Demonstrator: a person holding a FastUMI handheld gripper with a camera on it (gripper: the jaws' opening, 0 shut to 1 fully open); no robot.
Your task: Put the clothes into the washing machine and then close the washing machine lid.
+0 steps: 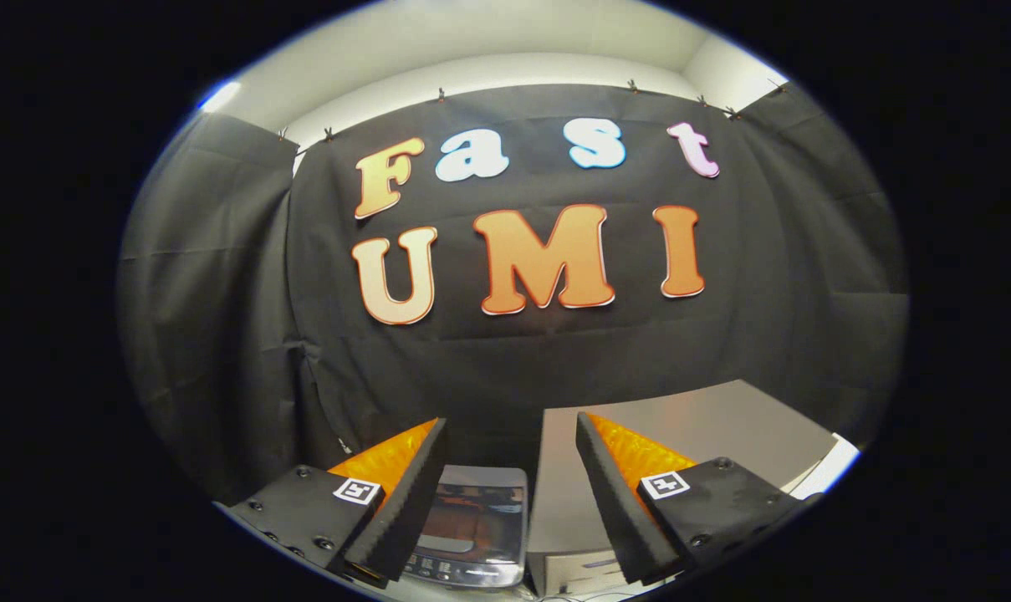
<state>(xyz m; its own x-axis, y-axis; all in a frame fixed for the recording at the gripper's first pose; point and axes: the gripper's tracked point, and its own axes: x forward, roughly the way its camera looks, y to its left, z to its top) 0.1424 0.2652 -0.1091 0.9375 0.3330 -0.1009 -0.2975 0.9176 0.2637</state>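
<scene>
The gripper (511,493) hangs released, its two fingers spread wide with nothing between them, raised well above the work and aimed at the booth's black cloth wall (221,334). Below and just beyond the fingers, in the gap between them, sits a small top-loading washing machine (472,527) with a control strip along its near edge; its transparent lid (476,510) appears to lie down over the tub, though from this height I cannot be sure it is fully shut. Something reddish-brown shows through the lid, possibly clothing already inside, but it is too small to tell. Just right of the machine stands a pale grey box-like cabinet (706,426), partly covered by the right finger. Judging by this, the task is either at its very start or near its end; no loose clothes are seen. The cabinet crowds the machine's right side and could hinder an approach from there.
</scene>
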